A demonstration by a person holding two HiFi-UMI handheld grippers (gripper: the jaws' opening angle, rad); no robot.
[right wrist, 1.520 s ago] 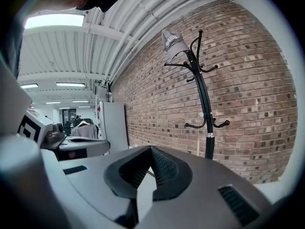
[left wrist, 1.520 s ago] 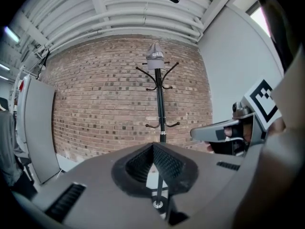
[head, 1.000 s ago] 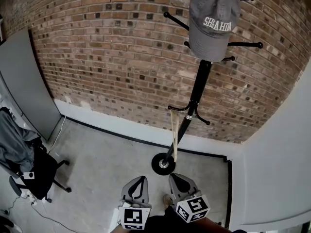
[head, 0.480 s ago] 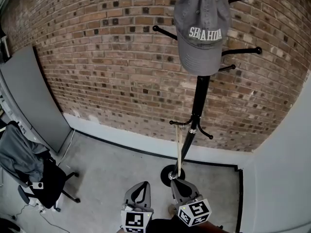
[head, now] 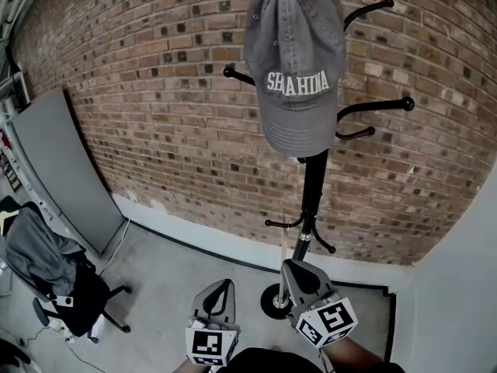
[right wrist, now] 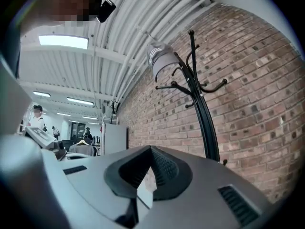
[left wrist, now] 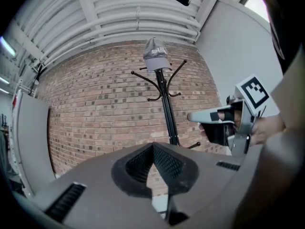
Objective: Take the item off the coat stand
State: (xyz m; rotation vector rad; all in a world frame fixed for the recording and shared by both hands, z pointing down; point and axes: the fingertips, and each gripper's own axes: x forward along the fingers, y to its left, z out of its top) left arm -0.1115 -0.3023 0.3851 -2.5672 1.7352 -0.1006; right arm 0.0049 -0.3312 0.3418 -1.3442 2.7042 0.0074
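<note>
A grey cap [head: 295, 68] with white lettering hangs on top of a black coat stand [head: 311, 200] against the brick wall. Low in the head view, both grippers point at the stand and sit well below the cap. My left gripper [head: 221, 290] is shut and holds nothing. My right gripper [head: 293, 274], just in front of the stand's base, is also shut and holds nothing. In the left gripper view the cap [left wrist: 156, 54] is far ahead above the closed jaw tips, with the right gripper [left wrist: 209, 116] off to the right. The right gripper view shows the cap [right wrist: 164, 61] high up on the stand [right wrist: 205, 113].
A thin wooden stick [head: 283, 255] hangs from a low hook of the stand. An office chair draped with a grey jacket [head: 46, 270] stands at the left. A grey panel [head: 66, 169] leans on the brick wall. A white wall [head: 458, 286] closes the right side.
Both grippers have risen and moved toward the stand, the right one more. The head view has tilted up, so the cap looks larger and nearer.
</note>
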